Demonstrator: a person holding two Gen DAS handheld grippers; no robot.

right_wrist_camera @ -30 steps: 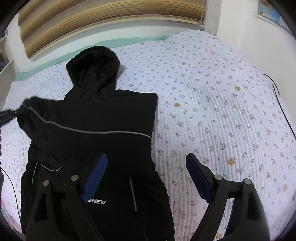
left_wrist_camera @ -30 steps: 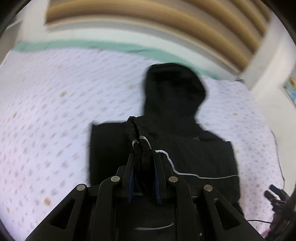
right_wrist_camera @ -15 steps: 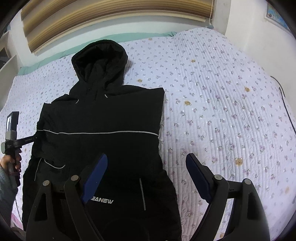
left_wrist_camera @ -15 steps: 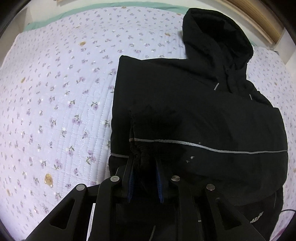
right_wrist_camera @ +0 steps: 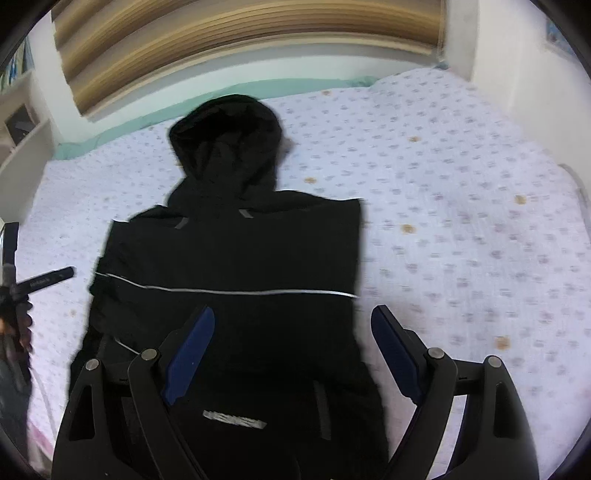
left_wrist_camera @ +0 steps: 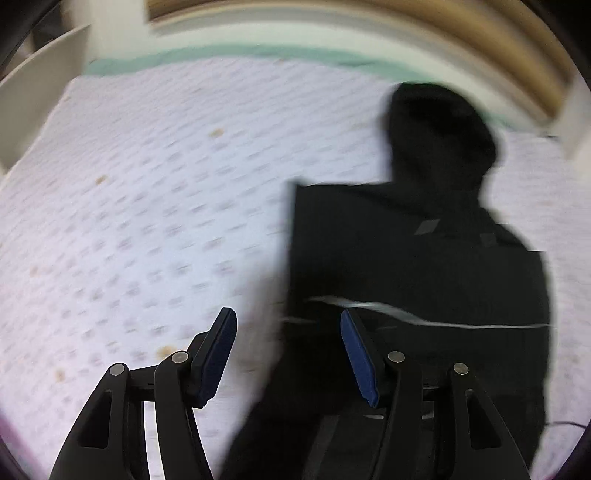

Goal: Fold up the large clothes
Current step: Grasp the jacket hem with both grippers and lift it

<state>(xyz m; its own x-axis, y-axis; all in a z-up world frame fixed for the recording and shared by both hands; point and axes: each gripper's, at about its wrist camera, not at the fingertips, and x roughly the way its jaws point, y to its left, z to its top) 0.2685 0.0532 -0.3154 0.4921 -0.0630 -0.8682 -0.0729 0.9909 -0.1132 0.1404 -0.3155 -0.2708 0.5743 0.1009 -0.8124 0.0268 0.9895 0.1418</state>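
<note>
In the left wrist view, blurred by motion, a white shelf (left_wrist_camera: 40, 92) curves down the upper left edge, and a pale quilt (left_wrist_camera: 147, 206) with small purple flowers fills the left and middle of the frame, edged along the top by a green band (left_wrist_camera: 229, 55). At the bottom centre the left gripper (left_wrist_camera: 288, 332) has its blue-padded fingers (left_wrist_camera: 218, 350) spread wide with nothing between them; the left finger is over the quilt, the right one over dark cloth. Right of centre lies the black jacket (left_wrist_camera: 424, 258), flat on the quilt, its hood (left_wrist_camera: 439, 129) toward the upper right and a thin grey stripe (left_wrist_camera: 443, 323) across its body. Tan blinds (left_wrist_camera: 480, 33) arc along the top right. In the right wrist view, the far left edge shows the other gripper's handle in a hand, one dark finger (right_wrist_camera: 48, 278) reaching toward the jacket's left edge but apart from it. The jacket (right_wrist_camera: 240, 258) lies in the middle of the frame, hood (right_wrist_camera: 229, 136) at upper centre, both sides folded in to straight edges, the stripe (right_wrist_camera: 229, 291) crossing its chest and a white logo (right_wrist_camera: 234, 419) low down. The right gripper (right_wrist_camera: 293, 350) at the bottom has its fingers spread wide and empty, left finger over the jacket, right finger over the quilt (right_wrist_camera: 461, 221), which fills the right side.
</note>
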